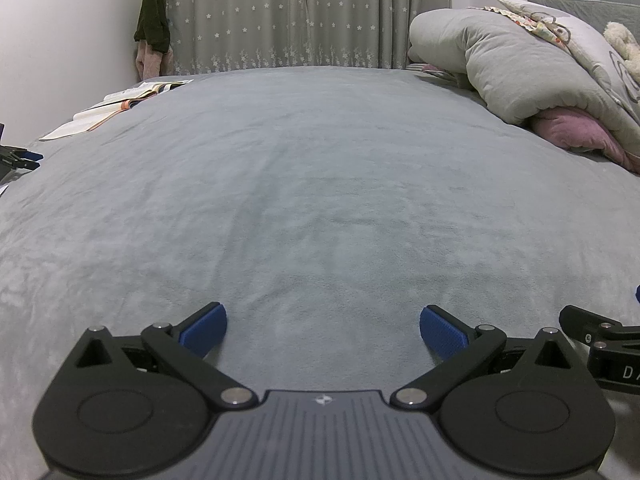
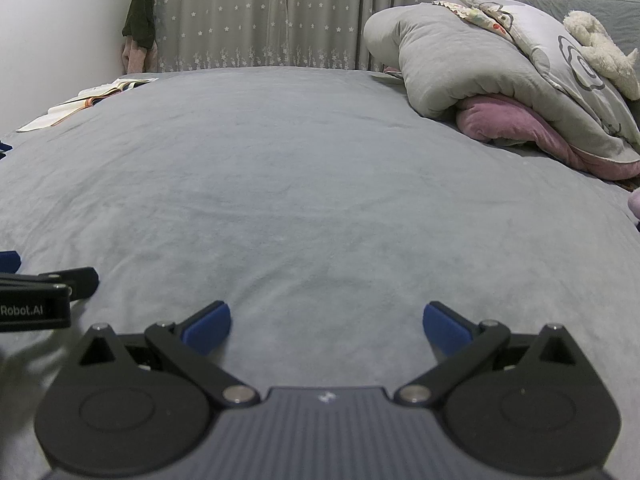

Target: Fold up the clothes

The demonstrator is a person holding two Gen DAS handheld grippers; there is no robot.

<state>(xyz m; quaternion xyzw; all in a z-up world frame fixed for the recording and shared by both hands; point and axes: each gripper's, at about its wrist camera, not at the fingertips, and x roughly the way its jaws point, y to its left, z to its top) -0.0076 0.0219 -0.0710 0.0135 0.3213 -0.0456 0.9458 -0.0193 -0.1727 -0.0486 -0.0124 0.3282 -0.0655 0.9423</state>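
My left gripper (image 1: 322,330) is open low over the grey bed cover (image 1: 304,184), nothing between its blue pads (image 1: 204,330). My right gripper (image 2: 326,328) is open too, just above the same grey bed cover (image 2: 304,184), and holds nothing. The two sit side by side: part of the right gripper (image 1: 600,344) shows at the right edge of the left wrist view, and part of the left gripper (image 2: 44,296) at the left edge of the right wrist view. No loose garment lies on the cover in front of either gripper.
A rolled grey duvet (image 1: 500,64) with a pink blanket (image 1: 576,132) under it, pillows and a plush toy (image 2: 600,52) fill the right side. Open books (image 1: 116,106) lie at the far left corner. Clothes (image 1: 154,20) hang by the starred curtain (image 1: 304,12).
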